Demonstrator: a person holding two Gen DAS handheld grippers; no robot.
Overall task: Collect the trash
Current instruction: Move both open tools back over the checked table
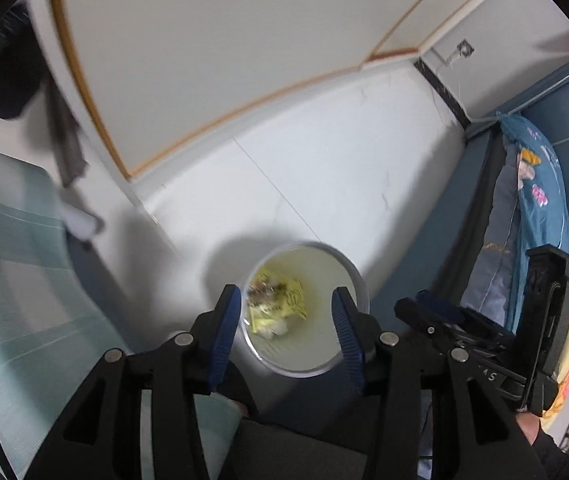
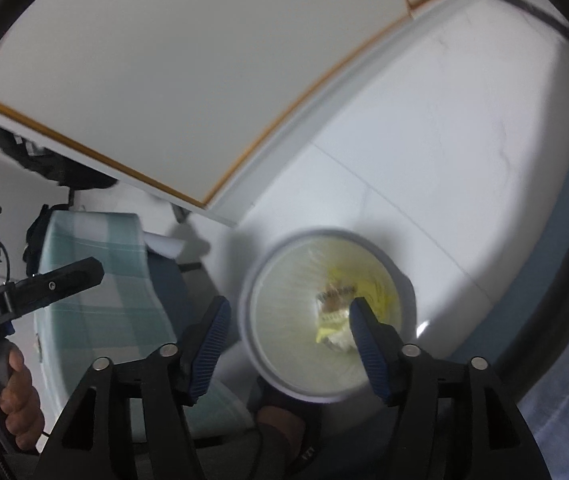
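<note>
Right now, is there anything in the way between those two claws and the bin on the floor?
Nothing visible. Both the left claw and the right claw hang open and empty above the bin. Its mouth has no lid, and you can see straight down to the yellow wrapper and other trash at the bottom.

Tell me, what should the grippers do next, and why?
Probably lift both away from the bin and go looking for more trash. The left hand-held gripper and the right hand-held gripper both hang open and empty above it, and a yellow wrapper already lies at the bottom, so nothing seems left to drop here.
</note>
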